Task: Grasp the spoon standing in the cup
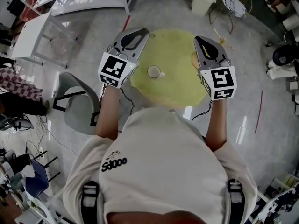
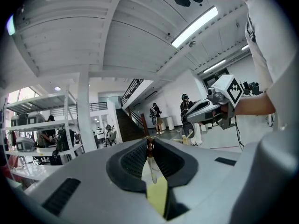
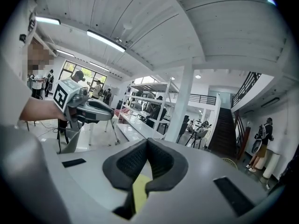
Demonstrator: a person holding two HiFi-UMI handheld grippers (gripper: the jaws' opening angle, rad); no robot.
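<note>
Head view: round yellow table point(image 1: 180, 48) carrying one white cup point(image 1: 153, 72) near its middle, with no spoon visible in it from above. The left gripper point(image 1: 143, 32) and right gripper point(image 1: 198, 39) are held at either side of the cup, above the table, each apart from it. Any utensil at the left tips is too small to make out here. Left gripper view: camera aimed outward at ceiling and hall. The left gripper point(image 2: 149, 142) has its jaws clamped on a slim spoon point(image 2: 152, 164), its handle pinched between the pads and its bowl hanging toward the camera over a sliver of yellow table. The right gripper point(image 2: 212, 107) shows across the gap. Right gripper view: the right gripper point(image 3: 147, 142) has its pads pressed together with nothing between them. The left gripper point(image 3: 81, 107) is opposite. Step, as judged: the grasp looks complete, with the spoon raised clear of the cup. Next move, as judged: a steady hold, since the pinch is narrow and the spoon could pivot.
</note>
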